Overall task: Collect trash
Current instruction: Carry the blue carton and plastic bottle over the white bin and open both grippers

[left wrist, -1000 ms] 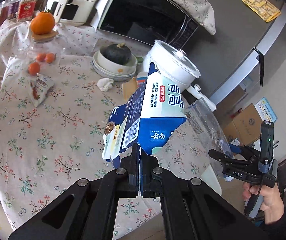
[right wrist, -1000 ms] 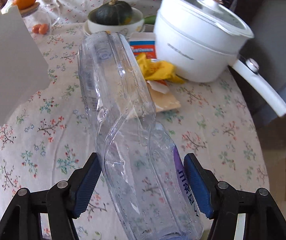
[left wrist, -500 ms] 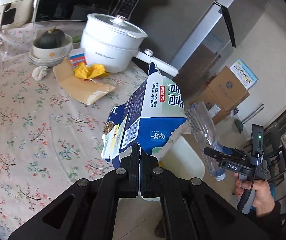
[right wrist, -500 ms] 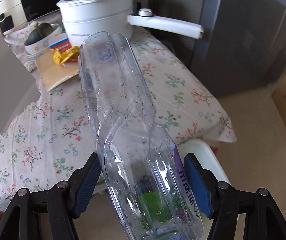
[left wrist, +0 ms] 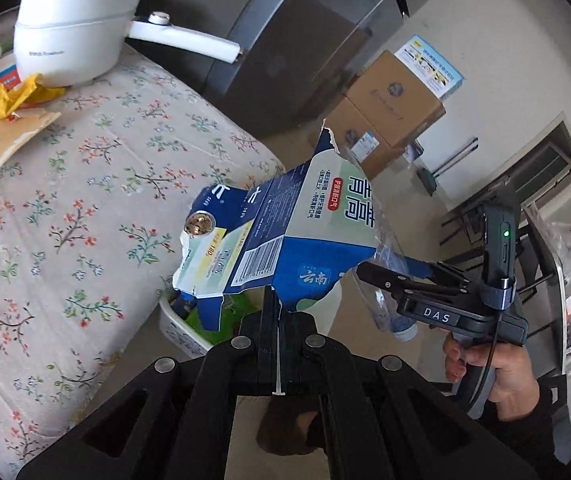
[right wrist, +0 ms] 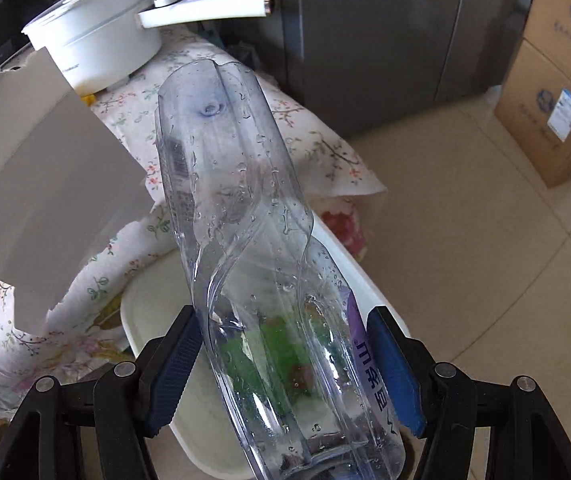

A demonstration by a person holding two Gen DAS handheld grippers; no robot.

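My left gripper [left wrist: 275, 316] is shut on the torn lower edge of a flattened blue and white carton [left wrist: 285, 236], which hangs past the table edge above a white bin [left wrist: 179, 330]. In the right wrist view the carton's grey back [right wrist: 41, 184] shows at the left. My right gripper [right wrist: 285, 364] is shut on a crushed clear plastic bottle [right wrist: 245, 240] with a purple label, its base pointing away. The bottle sits over the white bin [right wrist: 145, 320], which holds green scraps. In the left wrist view the right gripper [left wrist: 389, 280] and the hand holding it are at the right.
A table with a floral cloth [left wrist: 65, 200] fills the left. On it stand a white pot with a long handle [left wrist: 77, 32], yellow wrapper [left wrist: 17, 94] and brown cardboard [left wrist: 1, 136]. Stacked cardboard boxes [right wrist: 561, 80] and a dark fridge [right wrist: 365, 32] stand on the tiled floor.
Both grippers have swung right, off the table and lower, carrying the carton and the bottle. They now hang above the white bin beside the table edge. Neither grip has altered.
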